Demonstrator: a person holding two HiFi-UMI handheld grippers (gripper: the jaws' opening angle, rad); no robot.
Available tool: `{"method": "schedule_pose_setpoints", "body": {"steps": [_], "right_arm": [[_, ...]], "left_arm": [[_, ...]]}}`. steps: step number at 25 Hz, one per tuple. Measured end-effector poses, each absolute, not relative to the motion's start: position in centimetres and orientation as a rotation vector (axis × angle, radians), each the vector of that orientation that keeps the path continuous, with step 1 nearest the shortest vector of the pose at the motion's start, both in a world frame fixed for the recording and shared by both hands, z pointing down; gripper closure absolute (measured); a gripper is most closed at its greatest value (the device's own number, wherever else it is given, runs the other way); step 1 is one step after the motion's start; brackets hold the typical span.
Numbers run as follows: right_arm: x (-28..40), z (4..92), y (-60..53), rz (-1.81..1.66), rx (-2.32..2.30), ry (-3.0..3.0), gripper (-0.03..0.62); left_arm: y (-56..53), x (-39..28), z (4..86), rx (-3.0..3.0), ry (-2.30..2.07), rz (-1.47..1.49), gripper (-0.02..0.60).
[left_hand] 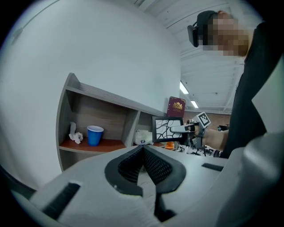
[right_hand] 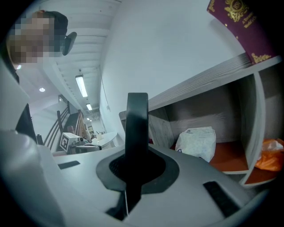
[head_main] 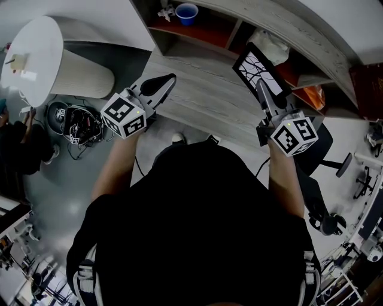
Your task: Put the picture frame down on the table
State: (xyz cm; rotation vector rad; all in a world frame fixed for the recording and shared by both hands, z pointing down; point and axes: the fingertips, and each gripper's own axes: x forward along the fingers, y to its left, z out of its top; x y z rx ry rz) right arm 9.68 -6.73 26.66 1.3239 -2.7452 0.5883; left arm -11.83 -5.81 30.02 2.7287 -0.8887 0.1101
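My right gripper (head_main: 264, 89) is shut on the black picture frame (head_main: 257, 70), which carries a white picture with black branching lines. It holds the frame in the air above the grey wooden table (head_main: 203, 89), tilted, near the shelf. In the right gripper view the frame (right_hand: 137, 128) shows edge-on, standing up between the jaws. The left gripper view has the frame (left_hand: 167, 128) face-on at the far right. My left gripper (head_main: 167, 80) hovers over the table's left part with its pads together (left_hand: 143, 150) and nothing between them.
A wooden shelf unit (head_main: 281, 18) lines the back of the table. In it are a blue cup (head_main: 187, 12), a white bag (head_main: 272, 45) and an orange packet (head_main: 311, 95). A dark red book (right_hand: 239, 22) stands on top. A round white table (head_main: 33, 60) and cables (head_main: 78, 122) lie left.
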Motion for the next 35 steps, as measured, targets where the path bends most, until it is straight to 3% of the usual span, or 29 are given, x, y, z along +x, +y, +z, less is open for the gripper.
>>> {"method": "schedule_pose_setpoints", "body": {"steps": [35], "right_arm": [[10.9,41.3,-6.6,0.855,1.164,-2.528,0.579]], "left_arm": [[-4.9,-7.7,43.3,2.671,-0.818,0.528,0.565]]}}
